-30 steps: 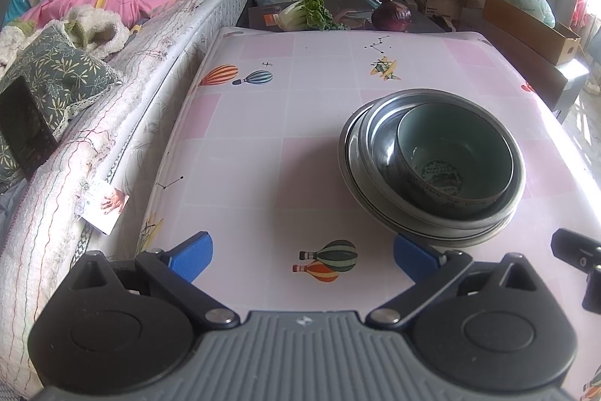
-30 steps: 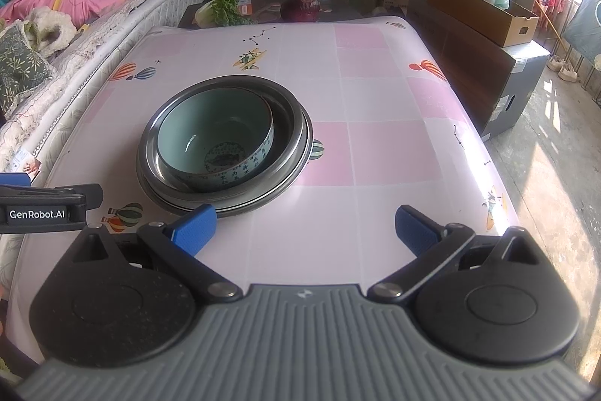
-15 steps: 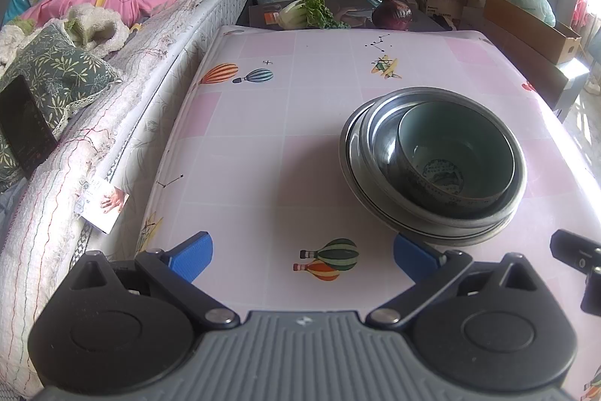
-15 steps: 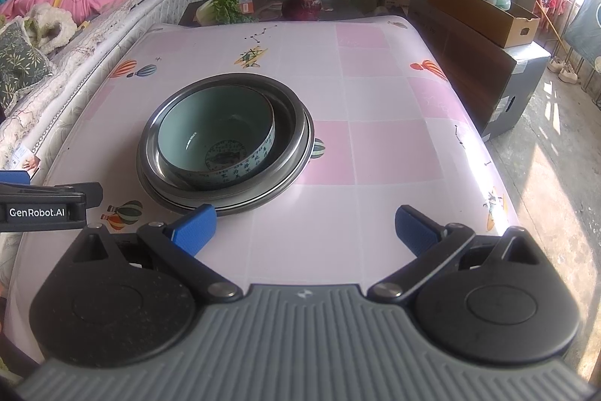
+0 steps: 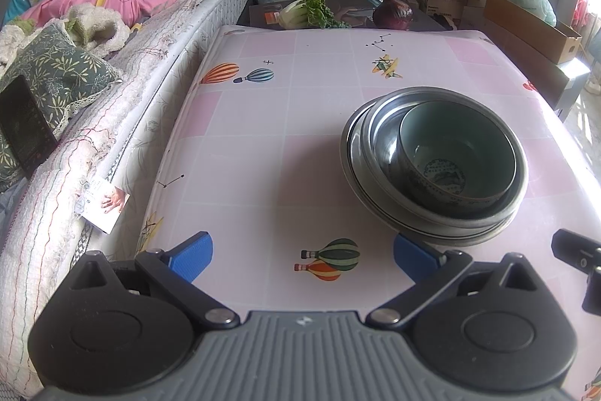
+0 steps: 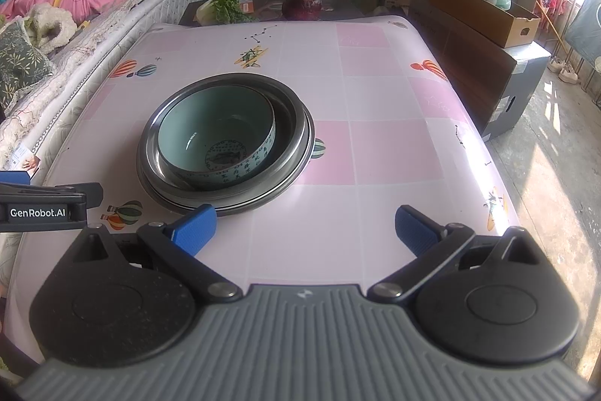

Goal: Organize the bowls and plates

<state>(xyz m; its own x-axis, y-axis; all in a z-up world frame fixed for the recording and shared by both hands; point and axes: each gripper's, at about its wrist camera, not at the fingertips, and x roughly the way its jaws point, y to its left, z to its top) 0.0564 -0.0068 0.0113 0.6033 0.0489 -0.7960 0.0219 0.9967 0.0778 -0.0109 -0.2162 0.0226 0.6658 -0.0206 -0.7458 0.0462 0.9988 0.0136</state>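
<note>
A pale green ceramic bowl (image 5: 456,156) (image 6: 216,139) with a printed pattern sits inside a steel bowl (image 5: 387,138) (image 6: 289,123), which rests on stacked steel plates (image 5: 351,171) (image 6: 240,207) on the pink table (image 5: 263,138) (image 6: 375,145). My left gripper (image 5: 302,256) is open and holds nothing, near the table's front edge, left of the stack. My right gripper (image 6: 304,228) is open too, just in front of the stack and to its right. The left gripper's side (image 6: 41,207) shows at the left edge of the right wrist view.
A bed (image 5: 112,93) with heaped bedding and a patterned pillow (image 5: 56,74) runs along the table's left side. Beyond the far edge lie leafy greens (image 5: 308,14) and a red cabbage (image 5: 392,12). Cardboard boxes (image 6: 484,10) and a dark cabinet (image 6: 488,70) stand on the right.
</note>
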